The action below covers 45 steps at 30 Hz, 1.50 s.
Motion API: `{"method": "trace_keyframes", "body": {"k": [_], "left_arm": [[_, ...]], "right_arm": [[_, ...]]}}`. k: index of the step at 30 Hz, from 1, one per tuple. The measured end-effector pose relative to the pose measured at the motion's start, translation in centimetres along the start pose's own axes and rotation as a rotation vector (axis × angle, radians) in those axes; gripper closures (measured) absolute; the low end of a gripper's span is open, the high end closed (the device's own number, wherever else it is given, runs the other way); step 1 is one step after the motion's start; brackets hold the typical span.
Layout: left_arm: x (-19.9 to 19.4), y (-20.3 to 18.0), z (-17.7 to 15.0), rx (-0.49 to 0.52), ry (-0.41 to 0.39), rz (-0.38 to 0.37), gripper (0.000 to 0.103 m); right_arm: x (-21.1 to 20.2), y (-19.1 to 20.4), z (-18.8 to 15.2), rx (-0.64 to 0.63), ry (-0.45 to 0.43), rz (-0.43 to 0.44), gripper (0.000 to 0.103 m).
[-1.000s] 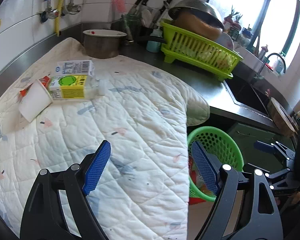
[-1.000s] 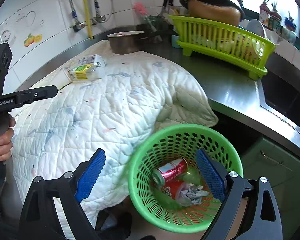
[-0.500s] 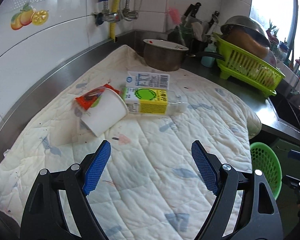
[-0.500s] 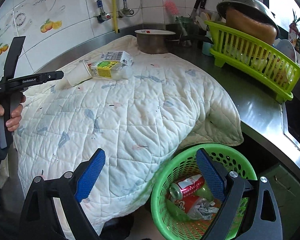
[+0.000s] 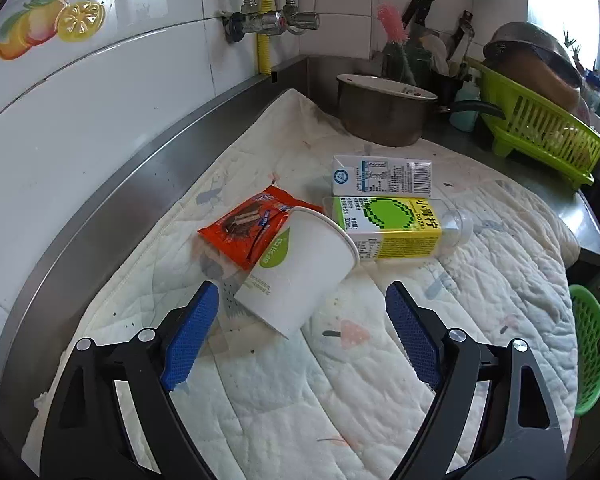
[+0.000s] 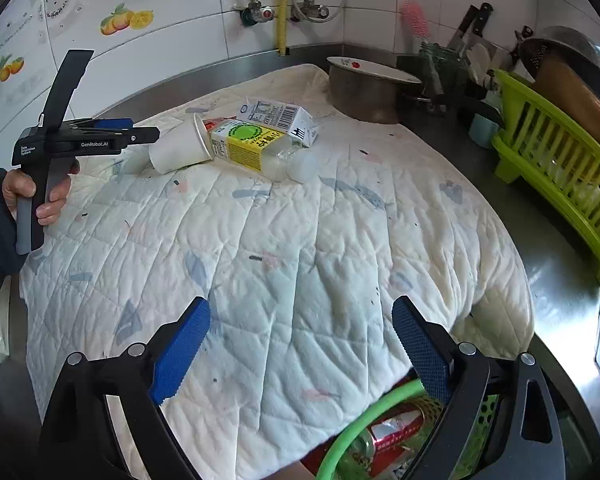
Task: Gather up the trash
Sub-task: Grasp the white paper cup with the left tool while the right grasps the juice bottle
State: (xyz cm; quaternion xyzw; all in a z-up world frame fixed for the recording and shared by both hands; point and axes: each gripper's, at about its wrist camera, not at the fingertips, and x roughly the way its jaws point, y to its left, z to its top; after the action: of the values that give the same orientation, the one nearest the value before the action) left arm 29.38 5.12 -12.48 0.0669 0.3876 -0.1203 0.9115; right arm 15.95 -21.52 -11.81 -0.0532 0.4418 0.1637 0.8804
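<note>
A white paper cup (image 5: 296,268) lies on its side on the quilted cloth (image 5: 340,380), partly over a red snack wrapper (image 5: 252,226). Beside it lie a yellow-green labelled bottle (image 5: 396,226) and a white milk carton (image 5: 382,176). My left gripper (image 5: 300,338) is open, its fingers either side of the cup's base, just short of it. My right gripper (image 6: 300,354) is open and empty above the cloth's near edge, over the green trash basket (image 6: 364,428), which holds a red can (image 6: 396,430). The cup (image 6: 178,150), bottle (image 6: 256,146) and carton (image 6: 278,116) also show in the right wrist view.
A metal pot (image 5: 382,110) stands behind the trash. A green dish rack (image 5: 540,128) with bowls sits at the right, knives and utensils behind it. A tiled wall with pipes (image 5: 268,20) borders the counter. The basket's rim (image 5: 588,344) shows past the cloth's right edge.
My left gripper has swung from the basket side toward the wall and closed in on the paper cup. My right gripper has risen from over the basket toward the cloth. Both stayed open.
</note>
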Motion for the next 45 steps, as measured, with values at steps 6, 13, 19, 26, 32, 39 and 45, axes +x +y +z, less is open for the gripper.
{"method": "trace_keyframes", "body": {"k": [6, 13, 19, 26, 32, 39, 45], "left_arm": [[2.9, 0.7, 0.8, 0.061, 0.023, -0.015, 0.016], [5.7, 0.8, 1.1, 0.125, 0.067, -0.093, 0.016], [7.4, 0.3, 0.8, 0.155, 0.081, -0.110, 0.018], [7.2, 0.0, 0.4, 0.151, 0.046, -0.126, 0.037], [5.9, -0.5, -0.2, 0.147, 0.014, -0.126, 0.043], [4.4, 0.2, -0.9, 0.087, -0.003, -0.154, 0.044], [3.2, 0.9, -1.3, 0.080, -0.005, -0.150, 0.044]], "right_arm": [[2.6, 0.3, 3.4, -0.052, 0.004, 0.015, 0.014], [5.5, 0.5, 6.2, -0.123, 0.009, 0.032, 0.014], [8.5, 0.1, 8.4, -0.156, 0.027, 0.052, 0.014], [11.6, -0.4, 10.9, -0.182, 0.051, 0.089, 0.014], [15.0, -0.3, 12.8, -0.210, 0.079, 0.125, 0.013], [18.9, 1.2, 14.4, -0.258, 0.135, 0.181, 0.013], [19.6, 3.2, 15.0, -0.305, 0.148, 0.241, 0.013]]}}
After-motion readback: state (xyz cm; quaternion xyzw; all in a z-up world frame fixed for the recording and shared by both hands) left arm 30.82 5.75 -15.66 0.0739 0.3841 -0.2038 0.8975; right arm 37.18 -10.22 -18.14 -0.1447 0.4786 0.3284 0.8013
